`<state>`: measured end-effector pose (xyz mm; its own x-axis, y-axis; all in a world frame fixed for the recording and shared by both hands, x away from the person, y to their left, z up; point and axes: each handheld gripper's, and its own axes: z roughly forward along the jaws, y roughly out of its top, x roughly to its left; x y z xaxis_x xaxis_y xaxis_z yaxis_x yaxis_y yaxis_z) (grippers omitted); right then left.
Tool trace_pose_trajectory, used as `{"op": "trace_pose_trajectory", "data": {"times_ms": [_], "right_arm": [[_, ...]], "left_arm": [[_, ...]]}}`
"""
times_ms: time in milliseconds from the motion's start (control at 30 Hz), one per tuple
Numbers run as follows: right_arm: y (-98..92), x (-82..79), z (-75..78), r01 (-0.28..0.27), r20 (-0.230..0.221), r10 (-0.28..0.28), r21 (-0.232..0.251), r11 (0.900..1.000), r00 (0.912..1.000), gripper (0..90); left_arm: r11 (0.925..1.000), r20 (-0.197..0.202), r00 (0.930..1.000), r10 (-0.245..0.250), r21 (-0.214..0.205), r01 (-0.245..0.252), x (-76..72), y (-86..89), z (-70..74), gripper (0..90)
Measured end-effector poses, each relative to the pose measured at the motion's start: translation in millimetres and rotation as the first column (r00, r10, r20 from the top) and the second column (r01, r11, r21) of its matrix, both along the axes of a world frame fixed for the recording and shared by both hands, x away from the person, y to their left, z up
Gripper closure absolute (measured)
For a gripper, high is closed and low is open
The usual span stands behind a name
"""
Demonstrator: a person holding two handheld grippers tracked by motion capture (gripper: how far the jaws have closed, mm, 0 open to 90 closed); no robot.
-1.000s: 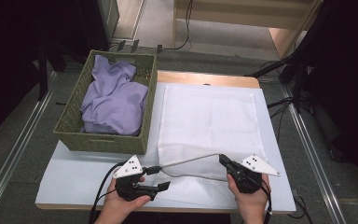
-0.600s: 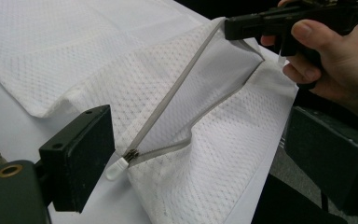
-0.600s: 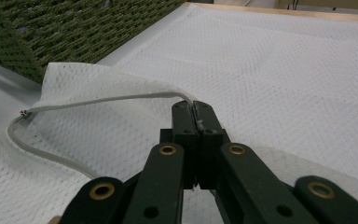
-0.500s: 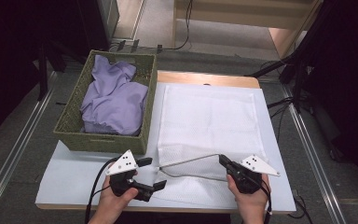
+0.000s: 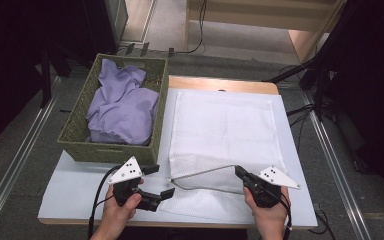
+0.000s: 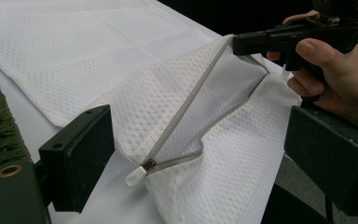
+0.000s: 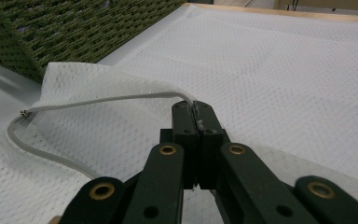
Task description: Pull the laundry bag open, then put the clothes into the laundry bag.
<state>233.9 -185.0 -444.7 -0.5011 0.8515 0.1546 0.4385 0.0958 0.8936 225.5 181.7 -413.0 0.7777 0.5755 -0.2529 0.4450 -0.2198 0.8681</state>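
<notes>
A white mesh bag (image 5: 222, 125) lies flat on the table, its grey zipper undone along the near edge. My right gripper (image 5: 239, 171) is shut on the upper zipper edge (image 7: 121, 98) and holds it up off the lower layer, so the mouth gapes. My left gripper (image 5: 160, 181) stands open just left of the bag's near left corner; its jaws have just been opening and nothing is pressed between them. The white zipper pull (image 6: 135, 176) lies on the table in front of the left gripper (image 6: 200, 135), between its spread jaws and apart from them.
A green woven basket (image 5: 110, 150) stands at the table's left, holding a crumpled purple cloth (image 5: 122, 107). The white table top (image 5: 80, 185) shows bare in front of the basket. Dark stands and cables flank the table on the floor.
The left gripper's jaws have opened and drawn slightly back from the zipper's left end, letting it go. The right gripper has kept still, holding the zipper edge.
</notes>
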Motion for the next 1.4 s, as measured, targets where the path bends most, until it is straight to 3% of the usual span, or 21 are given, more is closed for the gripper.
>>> {"op": "trace_pose_trajectory", "data": {"times_ms": [233,433,733,900,1067,1400], "right_arm": [[0.1,-0.2,0.2,-0.001,0.001,0.001,-0.001,1.0000,1.0000,90.0],[0.1,-0.9,0.5,-0.002,0.003,0.002,-0.005,1.0000,1.0000,90.0],[1.2,0.0,1.2,-0.006,0.002,0.006,-0.001,1.0000,1.0000,90.0],[0.0,-0.5,1.3,-0.007,0.002,0.007,0.002,1.0000,1.0000,90.0],[-0.7,-1.4,1.5,-0.009,-0.001,0.009,0.004,0.9999,1.0000,90.0],[-4.7,-1.9,1.1,-0.009,0.001,0.009,0.007,0.9999,1.0000,90.0]], "left_arm": [[0.9998,0.012,0.9997,0.019,-0.007,-0.019,0.9,5.3,7.2,8.9],[0.9992,0.046,0.9982,0.038,-0.011,-0.037,6.7,12.6,22.0,8.9],[0.9942,0.080,0.9910,0.107,-0.019,-0.106,31.8,27.5,44.6,8.9],[0.9867,0.088,0.9828,0.162,-0.025,-0.161,53.6,37.0,54.9,9.0],[0.9734,0.098,0.9685,0.229,-0.032,-0.227,76.2,47.4,62.4,9.0],[0.9521,0.064,0.9499,0.306,-0.026,-0.305,120.3,66.2,66.8,9.0]]}}
